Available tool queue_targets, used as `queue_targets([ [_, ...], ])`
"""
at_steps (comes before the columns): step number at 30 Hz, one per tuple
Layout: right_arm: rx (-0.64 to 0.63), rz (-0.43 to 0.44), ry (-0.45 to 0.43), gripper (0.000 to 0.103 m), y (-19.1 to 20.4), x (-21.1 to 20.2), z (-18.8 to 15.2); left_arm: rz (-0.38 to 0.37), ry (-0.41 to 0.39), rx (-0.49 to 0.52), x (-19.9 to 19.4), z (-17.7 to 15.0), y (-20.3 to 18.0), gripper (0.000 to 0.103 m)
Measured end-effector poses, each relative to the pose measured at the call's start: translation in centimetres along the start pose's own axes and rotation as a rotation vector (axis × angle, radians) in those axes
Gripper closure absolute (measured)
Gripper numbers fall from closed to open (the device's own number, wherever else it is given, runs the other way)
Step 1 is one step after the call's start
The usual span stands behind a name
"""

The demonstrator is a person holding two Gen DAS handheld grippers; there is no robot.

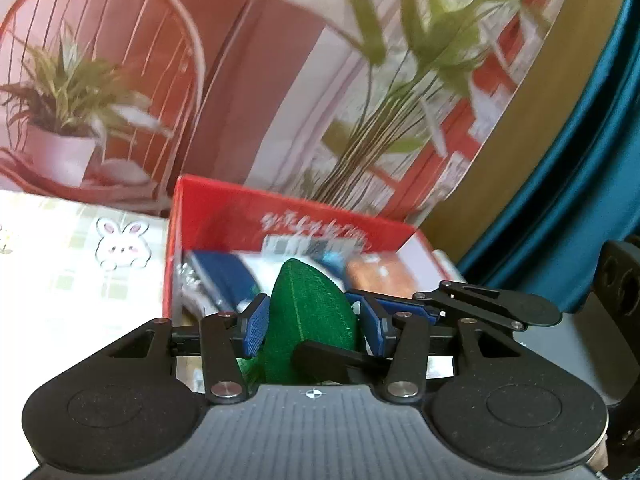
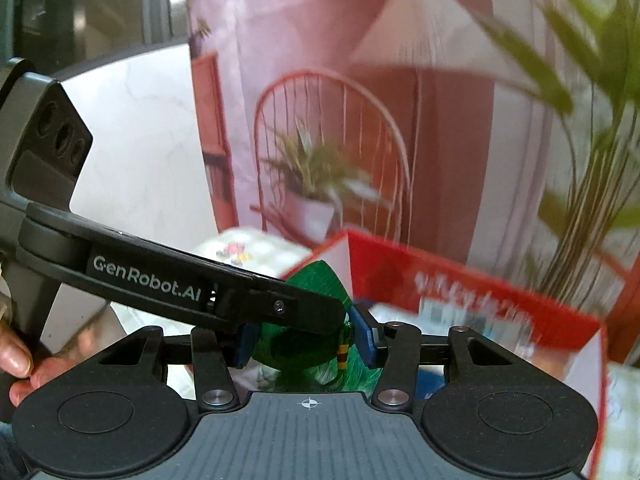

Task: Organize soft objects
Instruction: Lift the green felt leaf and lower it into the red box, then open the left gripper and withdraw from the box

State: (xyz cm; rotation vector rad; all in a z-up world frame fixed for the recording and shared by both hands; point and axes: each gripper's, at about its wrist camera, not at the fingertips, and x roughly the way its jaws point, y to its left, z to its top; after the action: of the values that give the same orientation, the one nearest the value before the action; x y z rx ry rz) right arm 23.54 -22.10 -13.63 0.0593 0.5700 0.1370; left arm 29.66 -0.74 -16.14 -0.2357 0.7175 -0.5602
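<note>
A green soft toy [image 1: 308, 316] with a stitched seam stands between the blue pads [image 1: 256, 328] of my left gripper [image 1: 316, 312], which is shut on it. My right gripper [image 2: 306, 340] grips the same green soft toy [image 2: 316, 284] from the other side, its pads pressed on the felt. In the left wrist view the right gripper's black finger [image 1: 336, 356] crosses in front of the toy. In the right wrist view the left gripper's finger [image 2: 280, 304] reaches in from the left. Just beyond the toy is an open red box [image 1: 224, 216], [image 2: 400, 268].
The red box holds a blue item [image 1: 228, 280] and an orange item [image 1: 380, 276]. It stands on a pale checked cloth with a rabbit print [image 1: 120, 246]. A printed backdrop with a chair and plants [image 1: 280, 80] rises behind it. A person's hand [image 2: 16, 360] holds the left gripper.
</note>
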Motion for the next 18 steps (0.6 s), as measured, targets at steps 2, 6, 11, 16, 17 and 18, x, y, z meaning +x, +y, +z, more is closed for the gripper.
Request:
queue_targets([
  [2, 0.021, -0.001, 0.026, 0.058, -0.1, 0.8, -0.8, 0.015, 0.009, 0.006, 0.3, -0.3, 0.4, 0.052],
  [6, 0.039, -0.035, 0.075, 0.055, -0.6, 1.7, -2.0, 0.053, -0.007, 0.023, 0.2, -0.4, 0.6, 0.049],
  [11, 0.026, -0.115, 0.058, 0.026, -1.0, 1.0, -3.2, 0.121, -0.056, 0.052, -1.5, -0.4, 0.5, 0.033],
  [16, 0.018, -0.19, 0.022, 0.005, -1.2, -1.1, -4.0, 0.206, -0.099, 0.098, -3.8, -0.9, -0.9, 0.014],
  [17, 0.023, -0.197, 0.009, 0.002, -1.2, -1.6, -4.2, 0.223, -0.107, 0.107, -4.2, -1.1, -1.2, 0.011],
  [18, 0.03, -0.199, -0.002, 0.001, -1.2, -2.1, -4.4, 0.238, -0.113, 0.114, -4.6, -1.4, -1.5, 0.008],
])
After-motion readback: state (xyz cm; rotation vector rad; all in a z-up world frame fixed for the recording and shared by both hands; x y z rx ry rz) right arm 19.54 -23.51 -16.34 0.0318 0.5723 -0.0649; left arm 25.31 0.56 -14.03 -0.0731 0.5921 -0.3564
